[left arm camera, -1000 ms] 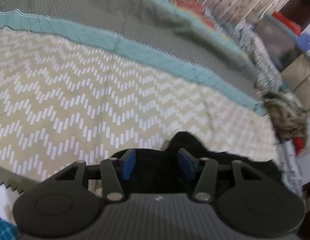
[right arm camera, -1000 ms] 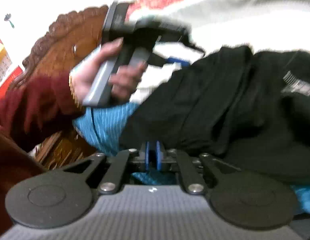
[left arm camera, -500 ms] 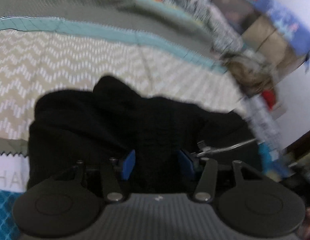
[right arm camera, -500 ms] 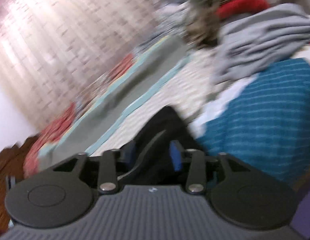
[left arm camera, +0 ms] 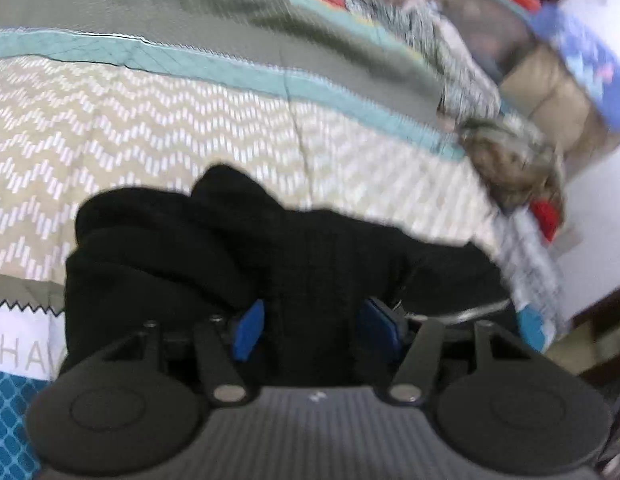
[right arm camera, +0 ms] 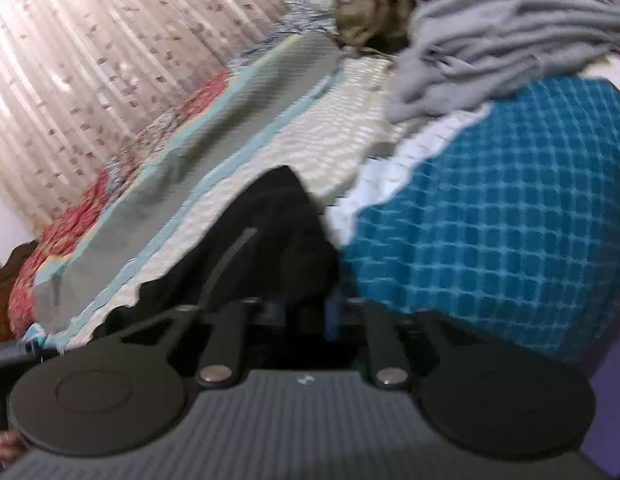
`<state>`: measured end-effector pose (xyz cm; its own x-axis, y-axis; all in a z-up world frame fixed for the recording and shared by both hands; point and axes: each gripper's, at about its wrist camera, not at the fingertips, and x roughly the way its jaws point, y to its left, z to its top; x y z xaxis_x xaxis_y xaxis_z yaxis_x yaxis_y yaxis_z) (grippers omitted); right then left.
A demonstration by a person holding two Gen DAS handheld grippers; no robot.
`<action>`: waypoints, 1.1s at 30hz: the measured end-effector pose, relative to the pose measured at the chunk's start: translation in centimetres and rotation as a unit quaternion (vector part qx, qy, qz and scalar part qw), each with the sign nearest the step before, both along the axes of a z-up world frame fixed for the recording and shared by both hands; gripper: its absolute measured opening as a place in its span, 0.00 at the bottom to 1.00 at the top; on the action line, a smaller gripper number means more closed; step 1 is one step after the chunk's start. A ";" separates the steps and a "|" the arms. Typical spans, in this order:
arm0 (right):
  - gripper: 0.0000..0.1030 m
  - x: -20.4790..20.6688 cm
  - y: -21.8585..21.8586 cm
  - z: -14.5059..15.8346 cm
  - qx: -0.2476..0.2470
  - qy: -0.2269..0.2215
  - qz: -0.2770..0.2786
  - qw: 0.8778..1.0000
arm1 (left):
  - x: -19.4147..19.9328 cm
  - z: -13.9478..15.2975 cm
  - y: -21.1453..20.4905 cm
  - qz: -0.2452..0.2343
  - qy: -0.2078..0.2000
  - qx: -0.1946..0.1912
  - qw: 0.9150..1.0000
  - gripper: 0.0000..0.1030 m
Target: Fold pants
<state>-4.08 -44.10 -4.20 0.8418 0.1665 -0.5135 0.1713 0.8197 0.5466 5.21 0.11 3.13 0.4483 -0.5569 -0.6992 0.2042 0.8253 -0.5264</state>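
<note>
The black pants [left arm camera: 190, 248] lie bunched on the zigzag-patterned bedspread [left arm camera: 150, 128]. In the left wrist view my left gripper [left arm camera: 314, 326] has a thick fold of the pants filling the gap between its blue pads, and its jaws are opening. In the right wrist view my right gripper [right arm camera: 304, 316] has another part of the pants [right arm camera: 270, 232] between its pads; its jaws are closing to a narrow gap on the cloth. A grey band of the pants [right arm camera: 230, 264] runs up from the right gripper's left finger.
A teal checked cloth [right arm camera: 490, 208] fills the right of the right wrist view, with a grey garment [right arm camera: 510, 32] heaped behind it. A mottled brown cloth [left arm camera: 510, 160] and something red [left arm camera: 546, 216] lie at the bed's far edge. A curtain [right arm camera: 90, 40] hangs beyond the bed.
The right gripper swung from facing the hand and the other gripper to facing the bed, opened, then narrowed on the pants. More of the pants came into the left view; its pads stand slightly wider.
</note>
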 end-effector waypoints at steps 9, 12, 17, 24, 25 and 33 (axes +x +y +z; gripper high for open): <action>0.14 -0.1 11.8 7.3 -0.140 -0.095 0.169 0.971 | 0.7 6.4 -1.7 -0.043 -0.035 -0.048 0.997 0.89; 0.15 0.8 15.9 7.0 -0.167 -0.088 0.224 0.956 | 0.4 7.5 -3.9 -0.088 -0.050 -0.024 0.995 0.94; 0.15 0.1 19.9 6.6 -0.196 -0.096 0.276 0.936 | 0.8 6.7 -6.4 -0.110 -0.057 0.059 0.991 0.30; 0.42 -1.2 19.0 6.3 -0.204 -0.098 0.263 0.938 | 1.3 5.4 -3.5 -0.084 -0.025 -0.004 0.996 0.14; 0.42 -1.2 19.0 6.0 -0.208 -0.093 0.261 0.938 | 1.4 5.5 -3.2 -0.086 -0.024 -0.010 0.996 0.14; 0.13 0.0 20.9 8.5 -0.127 -0.100 0.334 0.928 | 0.4 7.8 2.0 -0.069 -0.057 -0.052 0.995 0.14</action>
